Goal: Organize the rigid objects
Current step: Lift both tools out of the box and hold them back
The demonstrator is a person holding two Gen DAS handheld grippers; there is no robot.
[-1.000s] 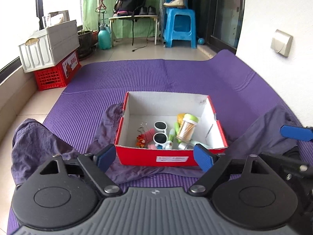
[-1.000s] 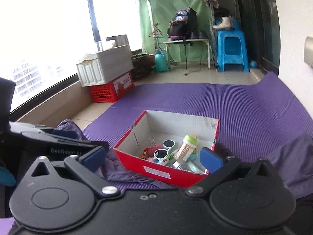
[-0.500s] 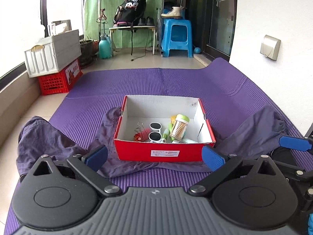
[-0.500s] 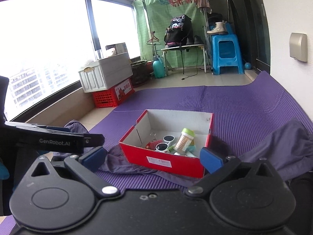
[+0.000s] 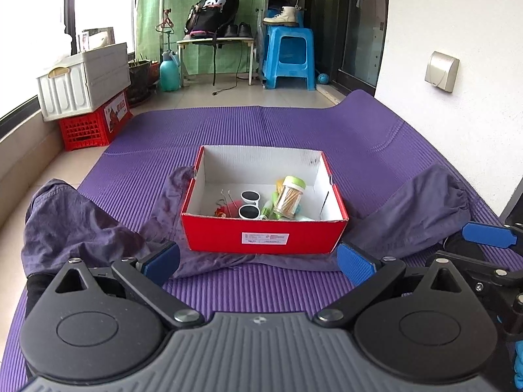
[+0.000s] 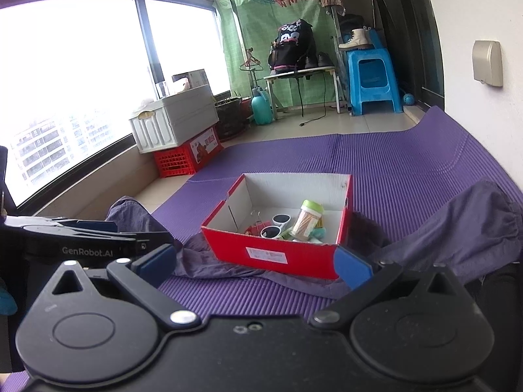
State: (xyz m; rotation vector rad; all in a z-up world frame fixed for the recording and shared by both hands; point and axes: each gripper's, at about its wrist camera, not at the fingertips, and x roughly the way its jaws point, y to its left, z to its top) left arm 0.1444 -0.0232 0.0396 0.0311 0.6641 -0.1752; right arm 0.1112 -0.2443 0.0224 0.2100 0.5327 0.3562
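Red cardboard box (image 5: 264,236), open-topped, sitting on a purple-grey garment (image 5: 85,228) spread over a ribbed purple floor mat (image 5: 261,124). White barcode label (image 5: 265,238) on the box's near wall, print too small to read. Inside, toward the near side: white-framed sunglasses (image 5: 249,203) with dark round lenses, a clear toothpick jar (image 5: 289,197) with a green lid leaning tilted, a green-and-white tube (image 5: 266,210) just beside it, something red (image 5: 225,209) with a wire clip at the left.

Left gripper (image 5: 258,263) held low, short of the box, jaws spread wide with nothing between them. Right gripper (image 6: 255,266) likewise short of the box, jaws wide apart and empty. "GenRobot.AI" in white lettering along the left gripper's side, readable from the right wrist view.

Beyond the mat, a white crate (image 5: 83,80) stacked on a red crate (image 5: 94,124) bearing red characters on a white panel, unreadable. Black backpack (image 5: 212,9) with white lettering, not legible, on a small table; blue stool (image 5: 287,57) beside it.
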